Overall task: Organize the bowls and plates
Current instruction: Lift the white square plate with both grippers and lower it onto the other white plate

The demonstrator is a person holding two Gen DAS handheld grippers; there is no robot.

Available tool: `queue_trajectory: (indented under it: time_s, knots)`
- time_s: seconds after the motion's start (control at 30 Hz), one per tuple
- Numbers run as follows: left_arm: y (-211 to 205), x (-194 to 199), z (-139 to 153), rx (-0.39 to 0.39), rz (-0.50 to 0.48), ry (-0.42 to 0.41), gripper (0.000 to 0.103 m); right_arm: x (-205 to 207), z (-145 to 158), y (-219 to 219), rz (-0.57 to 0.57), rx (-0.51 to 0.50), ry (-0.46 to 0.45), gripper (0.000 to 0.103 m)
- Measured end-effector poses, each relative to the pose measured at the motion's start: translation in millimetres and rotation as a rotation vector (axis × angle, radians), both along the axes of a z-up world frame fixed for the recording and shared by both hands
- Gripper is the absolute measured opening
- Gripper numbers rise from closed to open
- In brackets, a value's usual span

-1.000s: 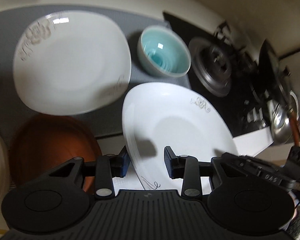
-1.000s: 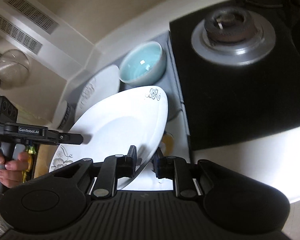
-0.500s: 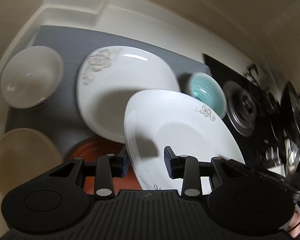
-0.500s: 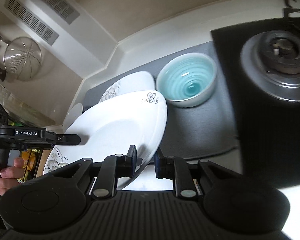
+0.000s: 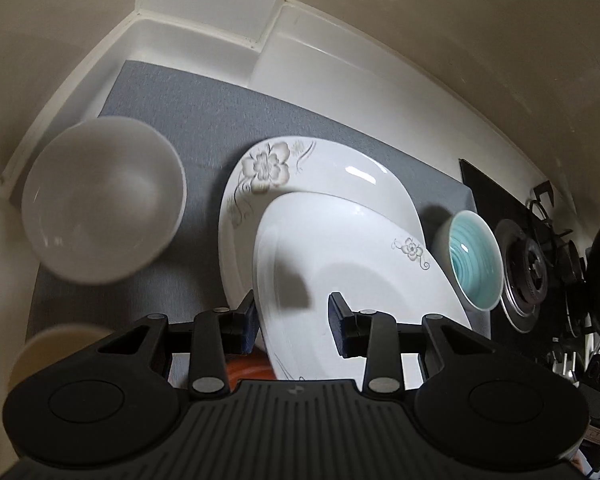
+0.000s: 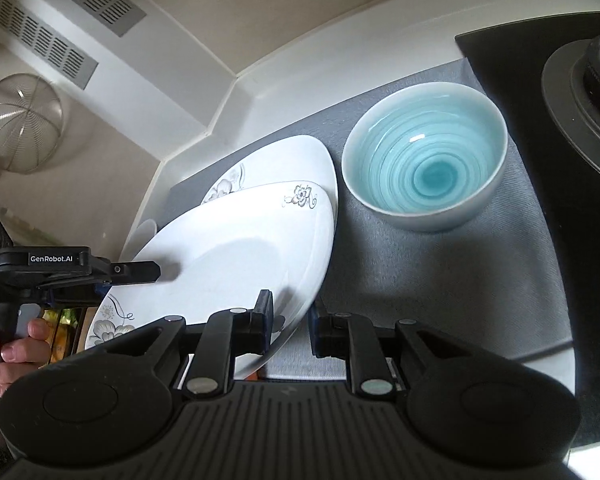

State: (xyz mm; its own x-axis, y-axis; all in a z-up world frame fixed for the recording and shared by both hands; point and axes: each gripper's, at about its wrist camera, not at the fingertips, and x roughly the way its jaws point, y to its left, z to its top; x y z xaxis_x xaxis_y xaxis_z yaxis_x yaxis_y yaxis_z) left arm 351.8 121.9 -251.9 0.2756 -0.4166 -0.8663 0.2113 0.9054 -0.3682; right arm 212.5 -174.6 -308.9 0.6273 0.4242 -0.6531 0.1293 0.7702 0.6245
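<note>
Carried plate: the white plate (image 5: pixel 352 280) with a small flower print is tilted, its far edge low over the flowered plate (image 5: pixel 300 168) that lies on the grey mat (image 5: pixel 188 120); whether the two touch I cannot tell.
What changed: a second ago the carried plate hung beside the stove, over the mat's near edge; now it overlaps most of the flowered plate, so it has travelled to its stacking spot.
Left gripper (image 5: pixel 293 322): fingers spread either side of the plate's near rim, one below at 9 o'clock, one above at 3 o'clock, not visibly pinching.
Right gripper (image 6: pixel 290 324): fingers set around the plate's other rim with a gap showing; a real pinch cannot be confirmed.
Meaning for the task: stacking looks nearly done; lowering the near edge flat and letting go seems to be what remains.
Teal bowl (image 6: pixel 424 168): upright on the mat at 3 o'clock of the plates, just beside them.
White bowl (image 5: pixel 104 200): at 9 o'clock, apart from the stack.
Stove burner (image 5: pixel 526 272): beyond the teal bowl.
Risk: a plate dropped unevenly could slide off the flowered one.
</note>
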Motion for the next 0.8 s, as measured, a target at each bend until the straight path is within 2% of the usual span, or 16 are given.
queue_trajectory:
  time_s: [0.17, 0.37, 0.57, 0.8]
  knots:
    - [-4.3, 15.1, -15.0, 0.028, 0.018, 0.017, 0.037, 15.9, 0.7, 8.3, 0.005, -0.065, -0.006, 0.020]
    - [-2.9, 28.3, -25.8, 0.027, 0.026, 0.031, 0.037, 29.5, -4.3, 11.0, -0.001, -0.092, 0.001, 0.019]
    - [-5.3, 37.3, -36.7, 0.038, 0.025, 0.035, 0.037, 39.4, -5.7, 15.6, -0.074, -0.109, 0.037, 0.019]
    - [-1.2, 44.5, -44.6, -0.012, 0.041, 0.059, 0.037, 39.7, -9.4, 16.8, -0.130, -0.124, 0.037, 0.017]
